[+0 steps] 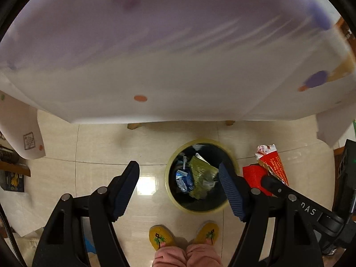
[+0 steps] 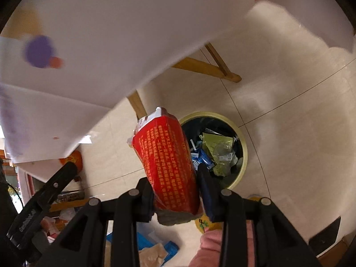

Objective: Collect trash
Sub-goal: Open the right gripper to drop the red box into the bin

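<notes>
Red crinkly snack packet sits clamped in right gripper; left gripper wide, empty. Next: release over yellow-rimmed bin at two o'clock.

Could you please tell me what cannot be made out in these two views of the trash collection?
- Tablecloth pattern: motion-blurred in both views.
- Bin depth: wrappers cover the bottom; the left hand-held gripper finger overlaps its rim in the left wrist view.
- Red wrapper: its lower end is hidden between the right hand-held gripper fingers, and its print is too small to read.
- Person: only slippers and trouser cuffs show, cut off by the lower edge.
</notes>
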{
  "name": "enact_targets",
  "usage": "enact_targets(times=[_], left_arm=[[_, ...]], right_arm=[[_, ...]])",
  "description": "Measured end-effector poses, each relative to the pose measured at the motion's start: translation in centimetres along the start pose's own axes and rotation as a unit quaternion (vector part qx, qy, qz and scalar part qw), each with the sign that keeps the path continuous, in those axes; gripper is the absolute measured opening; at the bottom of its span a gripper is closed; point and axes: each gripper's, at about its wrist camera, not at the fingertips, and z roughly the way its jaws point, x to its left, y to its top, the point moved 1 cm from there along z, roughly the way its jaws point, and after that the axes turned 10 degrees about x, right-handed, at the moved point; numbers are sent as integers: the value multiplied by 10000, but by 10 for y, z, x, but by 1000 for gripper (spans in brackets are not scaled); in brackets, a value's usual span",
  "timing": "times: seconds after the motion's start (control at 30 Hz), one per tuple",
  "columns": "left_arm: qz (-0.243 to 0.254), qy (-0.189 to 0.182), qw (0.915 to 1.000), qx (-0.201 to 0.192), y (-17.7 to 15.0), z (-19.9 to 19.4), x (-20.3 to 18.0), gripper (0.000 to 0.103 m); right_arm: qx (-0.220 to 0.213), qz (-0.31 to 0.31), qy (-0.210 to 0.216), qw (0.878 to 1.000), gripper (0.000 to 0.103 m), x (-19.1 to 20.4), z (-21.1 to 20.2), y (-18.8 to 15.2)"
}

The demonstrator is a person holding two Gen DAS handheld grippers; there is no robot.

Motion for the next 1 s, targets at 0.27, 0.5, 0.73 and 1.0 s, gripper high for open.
enact_targets(times=[0.27,0.5,0.73,1.0], left_arm=[[-168,215,9996,55,-5,34,7,72],[-248,174,9995,73,-7,42,3,72],[-161,177,9997,32,-5,41,-7,72],[-156,160,9997,-20,-3,34,-8,72]], right_arm=[[-69,-166,25,9998,57,-9,41,14],[-244,-486,-124,9984,58,-6,47,12],[-441,-931,-373,9940,58,7,38,8],[-614,-1084,-450,9912,58,21,22,3]])
